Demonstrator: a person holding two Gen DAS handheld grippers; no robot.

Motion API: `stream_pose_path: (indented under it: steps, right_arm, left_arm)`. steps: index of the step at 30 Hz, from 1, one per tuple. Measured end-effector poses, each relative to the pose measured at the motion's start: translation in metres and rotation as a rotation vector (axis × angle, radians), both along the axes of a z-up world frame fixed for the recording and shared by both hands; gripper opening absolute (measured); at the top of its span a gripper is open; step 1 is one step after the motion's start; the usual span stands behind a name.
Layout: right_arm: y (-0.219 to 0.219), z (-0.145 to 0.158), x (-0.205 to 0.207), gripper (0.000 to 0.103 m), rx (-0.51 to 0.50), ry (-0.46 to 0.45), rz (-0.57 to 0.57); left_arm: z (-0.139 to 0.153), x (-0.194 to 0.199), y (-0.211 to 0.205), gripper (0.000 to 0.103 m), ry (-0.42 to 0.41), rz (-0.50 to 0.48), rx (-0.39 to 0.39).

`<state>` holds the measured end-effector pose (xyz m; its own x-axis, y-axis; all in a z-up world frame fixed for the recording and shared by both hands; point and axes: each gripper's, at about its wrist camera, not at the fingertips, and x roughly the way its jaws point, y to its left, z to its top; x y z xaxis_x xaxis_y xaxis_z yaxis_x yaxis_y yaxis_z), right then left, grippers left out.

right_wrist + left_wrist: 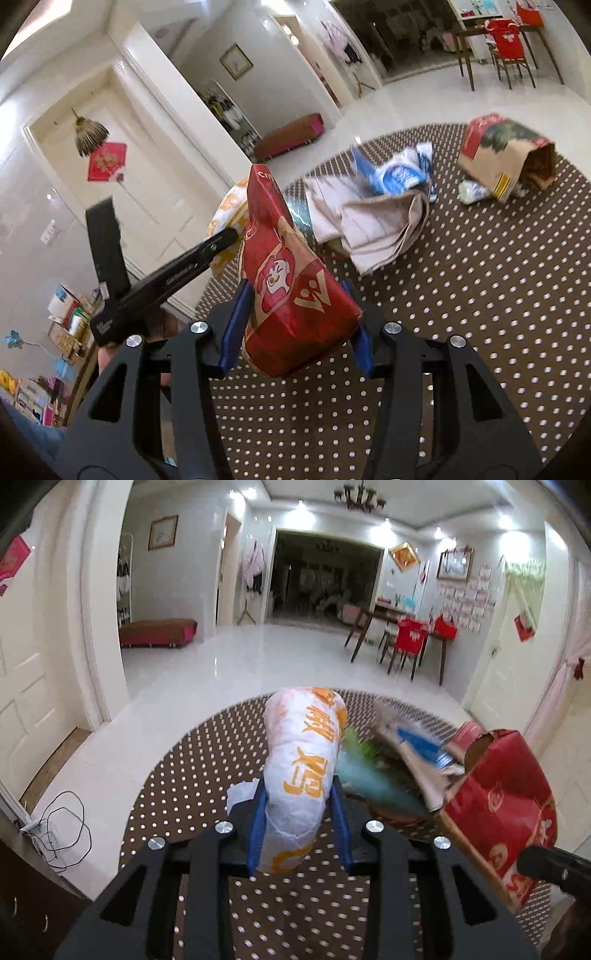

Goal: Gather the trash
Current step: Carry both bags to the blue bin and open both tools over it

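My left gripper point(300, 794) is shut on a crumpled white wrapper with orange print point(303, 771), held above the brown dotted round table point(192, 786). My right gripper point(295, 314) is shut on a red paper bag with a cartoon face point(288, 291), also lifted off the table; that bag shows at the right of the left wrist view point(506, 808). More trash lies on the table: a beige folded paper point(373, 225), a blue and white wrapper point(399, 173), and a torn red and brown paper bag point(509, 158) on its side.
The left gripper's body point(159, 284) reaches in from the left of the right wrist view. A green and teal wrapper point(362, 771) lies blurred behind the white one. Beyond the table are a white tiled floor point(258, 653), a low bench point(159, 631) and a dining table with chairs point(406, 635).
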<state>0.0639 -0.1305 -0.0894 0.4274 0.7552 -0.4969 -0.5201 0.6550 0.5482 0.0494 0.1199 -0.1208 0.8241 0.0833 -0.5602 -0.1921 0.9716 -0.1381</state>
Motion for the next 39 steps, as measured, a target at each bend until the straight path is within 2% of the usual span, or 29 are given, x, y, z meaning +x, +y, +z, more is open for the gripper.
stream_pose_path:
  steps: [4, 10, 15, 21, 22, 27, 30, 31, 37, 39]
  right_arm:
    - [-0.025, 0.018, -0.003, 0.048, 0.034, -0.053, -0.044]
    - [-0.073, 0.036, 0.001, 0.048, 0.050, -0.106, -0.160]
    - [-0.117, 0.046, 0.000, 0.048, 0.048, -0.135, -0.272]
    - [-0.185, 0.049, -0.008, 0.048, -0.004, -0.154, -0.471]
    - [-0.201, 0.047, -0.010, 0.049, -0.039, -0.154, -0.528]
    - [-0.262, 0.022, -0.016, 0.049, -0.081, -0.082, -0.686]
    - [-0.295, -0.003, -0.017, 0.049, -0.112, -0.007, -0.775]
    - [-0.306, -0.013, -0.017, 0.049, -0.119, 0.023, -0.800]
    - [-0.344, -0.062, -0.014, 0.050, -0.135, 0.153, -0.867]
    - [-0.351, -0.070, -0.012, 0.050, -0.134, 0.176, -0.875]
  left_arm:
    - [0.030, -0.006, -0.026, 0.031, -0.069, -0.029, 0.008]
    - [0.049, 0.000, -0.072, 0.031, -0.111, -0.135, -0.003]
    - [0.055, 0.013, -0.120, 0.031, -0.109, -0.246, -0.032]
    - [0.055, 0.029, -0.200, 0.031, -0.060, -0.438, -0.113]
    - [0.055, 0.031, -0.216, 0.031, -0.053, -0.473, -0.117]
    - [0.037, 0.045, -0.274, 0.031, 0.016, -0.607, -0.124]
    - [0.023, 0.051, -0.306, 0.031, 0.065, -0.673, -0.121]
    - [0.022, 0.061, -0.304, 0.031, 0.078, -0.689, -0.120]
    - [-0.005, 0.077, -0.362, 0.031, 0.174, -0.766, -0.106]
    - [-0.016, 0.085, -0.380, 0.031, 0.209, -0.789, -0.100]
